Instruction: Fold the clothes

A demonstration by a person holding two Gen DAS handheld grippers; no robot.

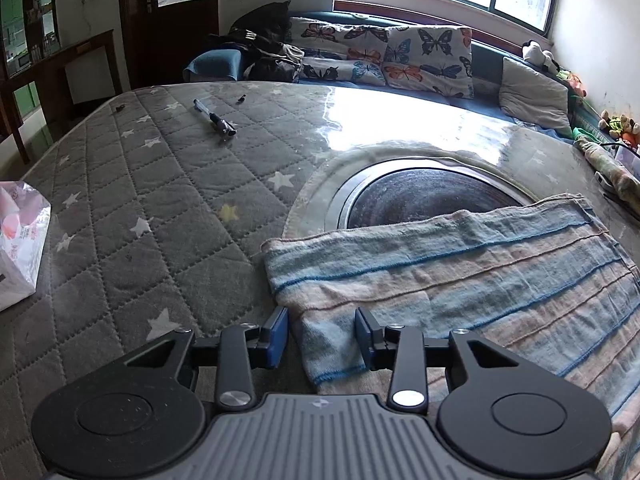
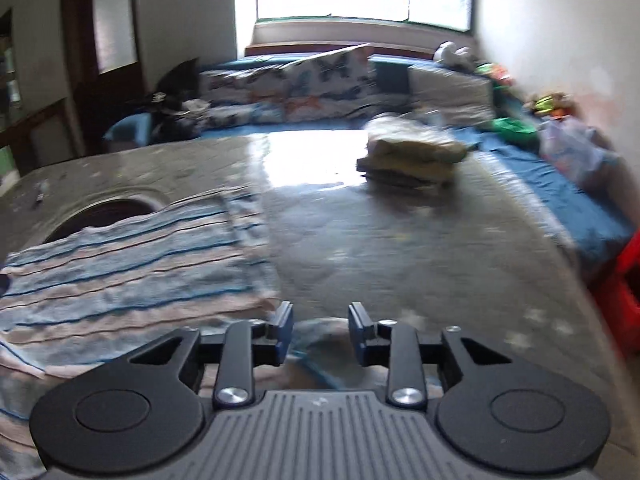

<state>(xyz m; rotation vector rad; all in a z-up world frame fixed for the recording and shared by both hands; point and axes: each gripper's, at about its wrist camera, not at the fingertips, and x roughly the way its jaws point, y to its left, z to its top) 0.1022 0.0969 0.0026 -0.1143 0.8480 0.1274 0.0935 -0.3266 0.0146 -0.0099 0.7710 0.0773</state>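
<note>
Both grippers, left gripper (image 1: 322,336) and right gripper (image 2: 320,334), spread wide at striped towel (image 1: 460,264) near corners, lower frame; next likely pinch, fold stage unclear.

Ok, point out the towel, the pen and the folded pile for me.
towel (image 1: 460,264), left wrist view, middle of its striped top.
pen (image 1: 214,120), left wrist view, mid-barrel.
folded pile (image 2: 412,156), right wrist view, its blurred front side.

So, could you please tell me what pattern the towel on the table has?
Pale blue and pinkish-beige bands with thin blue stripe lines on the towel, clearest in the left wrist view.
</note>
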